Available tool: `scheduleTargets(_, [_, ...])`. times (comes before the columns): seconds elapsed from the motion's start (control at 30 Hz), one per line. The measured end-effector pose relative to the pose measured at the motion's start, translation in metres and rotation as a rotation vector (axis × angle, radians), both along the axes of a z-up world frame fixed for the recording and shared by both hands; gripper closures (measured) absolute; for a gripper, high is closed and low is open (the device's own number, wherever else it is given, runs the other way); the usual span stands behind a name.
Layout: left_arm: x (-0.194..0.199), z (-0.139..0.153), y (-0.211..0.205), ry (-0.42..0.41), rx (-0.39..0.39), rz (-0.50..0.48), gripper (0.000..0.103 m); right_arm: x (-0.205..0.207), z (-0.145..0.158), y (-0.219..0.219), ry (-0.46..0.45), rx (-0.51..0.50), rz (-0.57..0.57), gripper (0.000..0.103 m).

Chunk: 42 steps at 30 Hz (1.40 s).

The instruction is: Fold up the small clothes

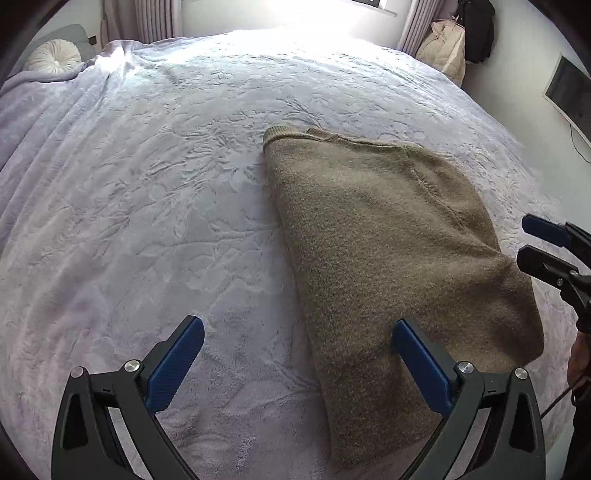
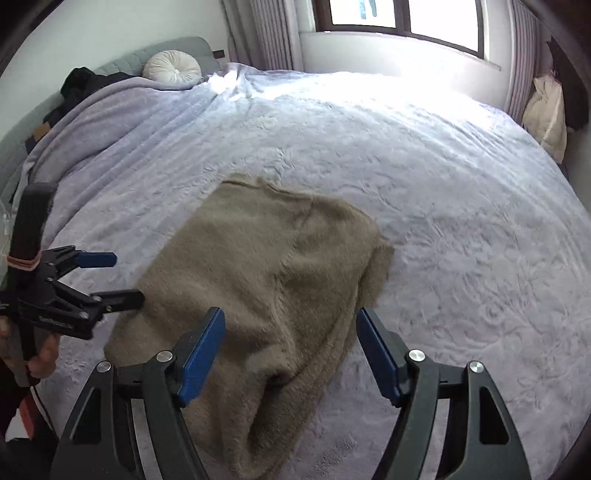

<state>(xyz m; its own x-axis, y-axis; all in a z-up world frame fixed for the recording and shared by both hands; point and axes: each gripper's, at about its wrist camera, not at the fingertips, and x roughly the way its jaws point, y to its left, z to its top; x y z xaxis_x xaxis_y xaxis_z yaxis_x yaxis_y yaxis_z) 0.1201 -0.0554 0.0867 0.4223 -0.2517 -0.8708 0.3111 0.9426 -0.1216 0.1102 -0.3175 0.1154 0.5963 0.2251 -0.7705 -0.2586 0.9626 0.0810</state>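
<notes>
A fuzzy olive-tan sweater [image 1: 388, 240] lies folded on the lavender bed cover [image 1: 147, 184], its ribbed neck edge at the far end. My left gripper [image 1: 298, 326] hovers open over the sweater's near left edge, one pad above cloth and the other above the bare cover. In the right wrist view the sweater [image 2: 266, 266] lies under my right gripper [image 2: 291, 314], which is open and touches no cloth. The left gripper [image 2: 127, 277] shows at the left, open, beside the sweater's left side. The right gripper [image 1: 526, 239] shows at the right edge, open.
The bed cover [image 2: 443, 221] stretches wide on all sides. A round white cushion [image 2: 171, 68] and dark clothes [image 2: 85, 81] lie by the headboard. A window [image 2: 406, 14] with curtains is beyond the bed, and a beige bag [image 2: 546, 110] stands at the far right.
</notes>
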Motion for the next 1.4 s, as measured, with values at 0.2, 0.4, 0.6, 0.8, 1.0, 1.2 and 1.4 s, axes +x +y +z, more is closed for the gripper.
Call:
scheduleTargets(0.2, [0.016,-0.004,-0.012,0.036,-0.027,-0.007,0.0,0.041,-0.041,0.016,0.153,-0.163,-0.098,0.023])
scheduleTargets(0.4, [0.029,-0.016,-0.027,0.075,-0.054,-0.044,0.0,0.038,-0.056,-0.032,0.219,0.136,-0.183,0.019])
scheduleTargets(0.6, [0.054,-0.043,-0.026,0.228,-0.226,-0.063,0.0,0.05,-0.08,-0.038,0.271,0.334,-0.15,0.015])
scheduleTargets(0.8, [0.06,-0.043,-0.037,0.215,-0.26,-0.123,0.025,0.061,-0.089,-0.023,0.261,0.381,-0.096,0.037])
scheduleTargets(1.0, [0.038,-0.009,-0.029,0.184,-0.271,-0.124,0.06,0.044,-0.06,-0.006,0.2,0.399,-0.07,0.059])
scheduleTargets(1.2, [-0.023,0.035,-0.008,0.142,-0.249,-0.146,0.06,-0.003,-0.013,0.028,0.145,0.375,-0.026,0.059])
scheduleTargets(1.4, [-0.102,0.049,0.031,0.131,-0.247,-0.162,0.06,-0.067,0.008,0.062,0.154,0.366,0.042,0.059])
